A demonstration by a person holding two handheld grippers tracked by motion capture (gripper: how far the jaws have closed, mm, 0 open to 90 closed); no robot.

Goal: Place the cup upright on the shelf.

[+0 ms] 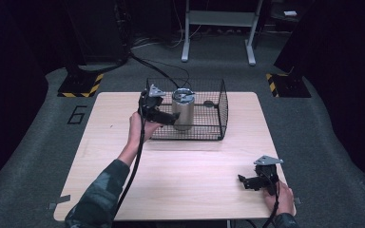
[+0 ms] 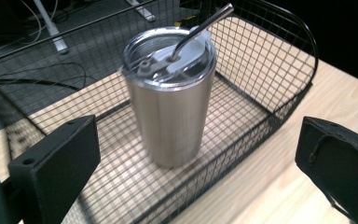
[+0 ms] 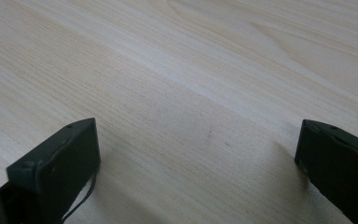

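A steel tumbler (image 1: pixel 183 110) (image 2: pixel 172 112) with a clear lid and a metal straw (image 2: pixel 205 23) stands upright inside a black wire basket (image 1: pixel 221 109) (image 2: pixel 270 116) at the back middle of the wooden table (image 1: pixel 180 180). My left gripper (image 1: pixel 171 118) (image 2: pixel 196 144) is open at the basket's front left wall and points at the tumbler. Its jaws stand wide apart, a little short of the cup, without touching it. Over bare wood near the front right corner, my right gripper (image 1: pixel 242 181) (image 3: pixel 196 144) is open with nothing in it.
The basket's wire wall stands between the left jaws and the tumbler's lower part. Bare wood (image 3: pixel 205 70) spreads across the table's middle and front. Beyond the table, a white frame (image 1: pixel 218 28) and two yellow-black striped bases (image 1: pixel 83 85) (image 1: pixel 285 83) stand on grey floor.
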